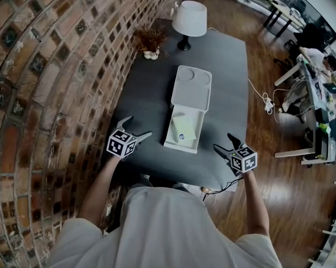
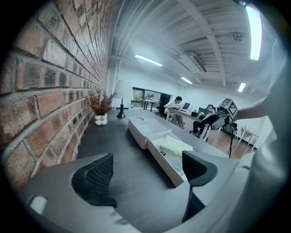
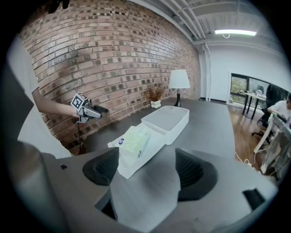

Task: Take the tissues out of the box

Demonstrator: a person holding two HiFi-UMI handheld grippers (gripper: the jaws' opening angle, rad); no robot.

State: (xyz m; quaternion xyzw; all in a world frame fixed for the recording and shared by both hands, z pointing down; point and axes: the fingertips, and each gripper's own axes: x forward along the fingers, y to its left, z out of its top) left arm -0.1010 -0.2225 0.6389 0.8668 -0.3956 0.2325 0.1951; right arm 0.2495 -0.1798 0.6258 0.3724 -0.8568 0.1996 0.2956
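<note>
A white box [image 1: 200, 100] lies open on the dark table [image 1: 231, 67], its lid folded back toward the lamp. Inside the near half sits a pale green tissue pack [image 1: 184, 127]. My left gripper [image 1: 138, 127] hovers open to the left of the box, empty. My right gripper [image 1: 223, 142] is to the box's right near the table's front edge, jaws apart with nothing between them. In the left gripper view the box [image 2: 144, 132] and tissues [image 2: 176, 144] lie ahead, right of my jaws [image 2: 145, 170]. In the right gripper view the box [image 3: 166, 120] and tissues [image 3: 135, 139] lie ahead of my jaws [image 3: 145, 170].
A white-shaded lamp [image 1: 188, 19] and a small vase of dried plants [image 1: 150, 43] stand at the table's far end. A brick wall [image 1: 43, 71] runs along the left. A cable with a power strip [image 1: 268, 104] lies on the wood floor at the right, near office desks [image 1: 318, 81].
</note>
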